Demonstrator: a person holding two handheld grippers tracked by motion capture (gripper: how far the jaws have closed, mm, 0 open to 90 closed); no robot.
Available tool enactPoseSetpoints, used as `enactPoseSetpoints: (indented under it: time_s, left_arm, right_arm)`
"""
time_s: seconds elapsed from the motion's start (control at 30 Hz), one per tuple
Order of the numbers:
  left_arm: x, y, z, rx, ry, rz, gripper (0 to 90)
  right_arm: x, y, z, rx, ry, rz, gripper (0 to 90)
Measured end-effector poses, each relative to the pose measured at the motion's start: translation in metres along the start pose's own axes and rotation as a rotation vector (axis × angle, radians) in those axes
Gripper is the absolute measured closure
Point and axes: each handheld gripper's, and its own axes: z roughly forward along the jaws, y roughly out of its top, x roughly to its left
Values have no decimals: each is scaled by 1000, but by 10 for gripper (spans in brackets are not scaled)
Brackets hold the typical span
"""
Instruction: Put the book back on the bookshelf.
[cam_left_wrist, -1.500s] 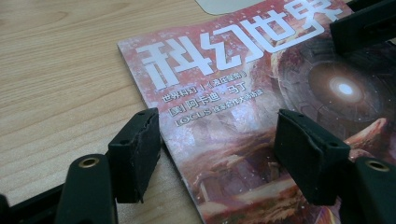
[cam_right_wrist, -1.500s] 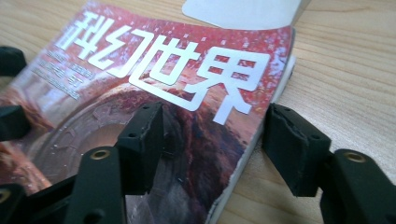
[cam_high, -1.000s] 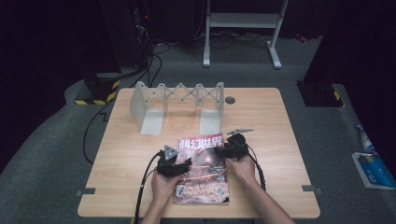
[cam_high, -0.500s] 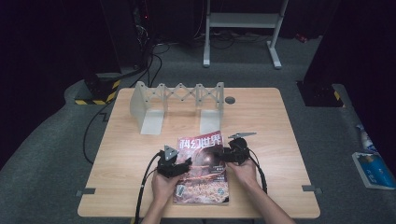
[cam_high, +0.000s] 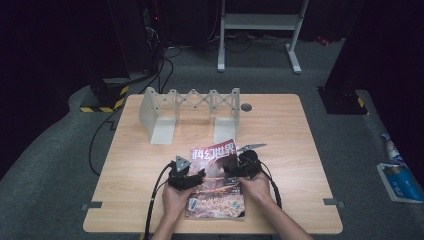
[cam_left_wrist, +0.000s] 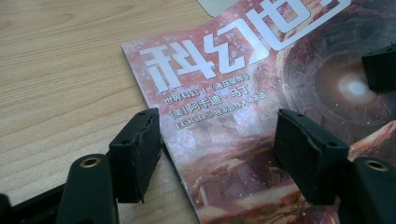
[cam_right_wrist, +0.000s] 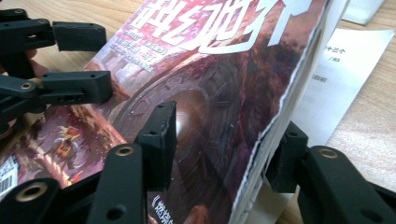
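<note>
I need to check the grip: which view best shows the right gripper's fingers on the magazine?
The right gripper view: its fingers straddle the magazine's lifted edge, one above, one beneath. The high view shows the right gripper small, the left gripper view just a fingertip.

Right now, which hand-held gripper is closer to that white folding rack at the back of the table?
The right hand-held gripper: it sits at the magazine's right edge, below the white folding rack's right end. The left hand-held gripper is lower, at the magazine's left edge.
</note>
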Motion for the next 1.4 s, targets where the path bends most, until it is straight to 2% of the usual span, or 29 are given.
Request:
enactPoseSetpoints:
  time_s: [0.13, 0.23, 0.33, 0.53, 0.73, 1.0, 1.4]
  left_arm:
    - [1, 0, 0, 1, 0, 5, 322]
    - [1, 0, -1, 3, -3, 0, 323]
    - [2, 0, -1, 7, -12, -8, 320]
    - [6, 1, -2, 8, -35, -37, 296]
    - [8, 1, -3, 11, -74, -44, 254]
    - [9, 1, -2, 10, -118, -50, 201]
    - [10, 1, -3, -7, -194, -73, 154]
  right_arm:
    - [2, -2, 0, -5, 3, -6, 579]
    - [1, -2, -4, -9, 22, -25, 703]
    - [1, -3, -8, -12, 46, -39, 762]
    - [3, -9, -12, -26, 58, -82, 805]
    - [10, -13, -22, -52, 69, -127, 844]
    - [12, -16, -30, -75, 83, -132, 853]
    - [16, -19, -45, -138, 134, -151, 856]
